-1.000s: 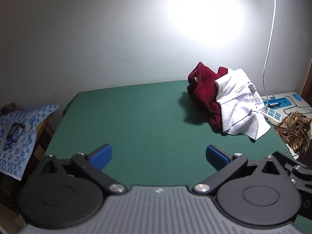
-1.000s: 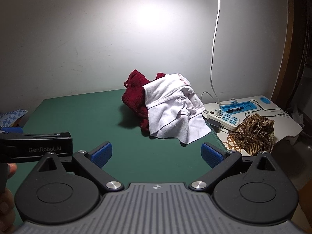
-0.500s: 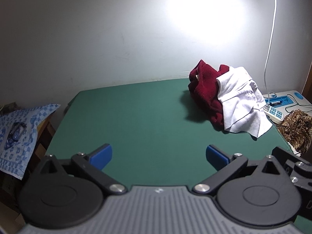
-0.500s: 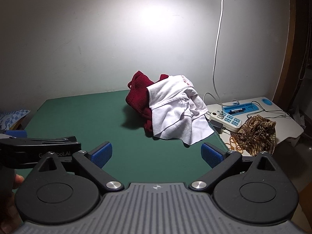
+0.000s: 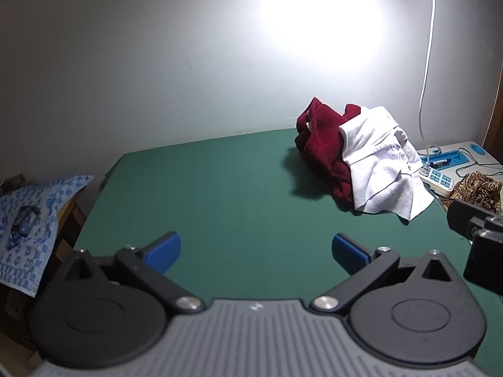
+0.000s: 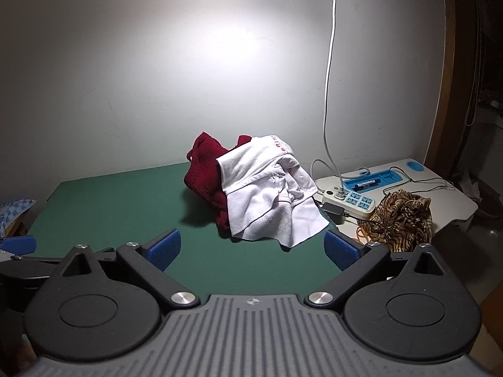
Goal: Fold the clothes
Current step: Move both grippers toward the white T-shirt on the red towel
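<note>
A crumpled white garment lies on top of a dark red knitted garment at the far right of the green table. The same pile shows in the right wrist view, white garment over red garment. My left gripper is open and empty above the near middle of the table, well short of the pile. My right gripper is open and empty, with the white garment's near edge just beyond its fingertips.
A white side table right of the green table holds a power strip, a blue tray and a tiger-print cloth. A white cable hangs down the wall. A blue patterned cloth lies left.
Both grippers have shifted slightly, so the clothes pile sits a little differently in each view. The right gripper's body has slid further right in the left wrist view. Both jaws stay open.
</note>
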The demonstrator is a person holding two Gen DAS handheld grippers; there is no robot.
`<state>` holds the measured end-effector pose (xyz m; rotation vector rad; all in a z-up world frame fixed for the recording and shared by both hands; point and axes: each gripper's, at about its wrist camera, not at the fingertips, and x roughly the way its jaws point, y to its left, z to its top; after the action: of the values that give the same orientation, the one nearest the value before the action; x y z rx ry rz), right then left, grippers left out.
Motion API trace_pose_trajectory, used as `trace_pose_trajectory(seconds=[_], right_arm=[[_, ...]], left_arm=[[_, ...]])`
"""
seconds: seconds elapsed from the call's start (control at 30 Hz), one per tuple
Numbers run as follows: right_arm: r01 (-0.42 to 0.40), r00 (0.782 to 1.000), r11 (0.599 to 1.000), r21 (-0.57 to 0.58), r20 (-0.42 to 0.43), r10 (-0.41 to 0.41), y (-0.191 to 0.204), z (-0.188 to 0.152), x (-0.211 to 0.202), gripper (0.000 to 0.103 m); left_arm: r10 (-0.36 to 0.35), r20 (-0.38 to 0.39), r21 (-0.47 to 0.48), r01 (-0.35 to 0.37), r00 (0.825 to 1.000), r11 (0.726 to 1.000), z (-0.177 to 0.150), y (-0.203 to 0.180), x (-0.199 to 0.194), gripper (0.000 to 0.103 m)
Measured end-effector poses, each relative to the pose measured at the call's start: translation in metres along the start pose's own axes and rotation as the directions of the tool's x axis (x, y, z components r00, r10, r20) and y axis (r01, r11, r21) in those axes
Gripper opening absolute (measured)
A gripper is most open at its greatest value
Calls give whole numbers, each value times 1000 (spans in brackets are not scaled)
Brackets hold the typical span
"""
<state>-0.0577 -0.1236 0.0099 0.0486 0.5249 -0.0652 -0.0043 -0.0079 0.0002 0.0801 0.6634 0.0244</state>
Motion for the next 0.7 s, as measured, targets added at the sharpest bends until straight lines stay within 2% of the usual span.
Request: trace_pose_trajectory(seconds=[0.7], right_arm=[[-11,1000,1000,0,-12,11,-4,-3,3,99]], left_arm=[[7,-6,9,-7,1000,1000,-3,-4,2,103]])
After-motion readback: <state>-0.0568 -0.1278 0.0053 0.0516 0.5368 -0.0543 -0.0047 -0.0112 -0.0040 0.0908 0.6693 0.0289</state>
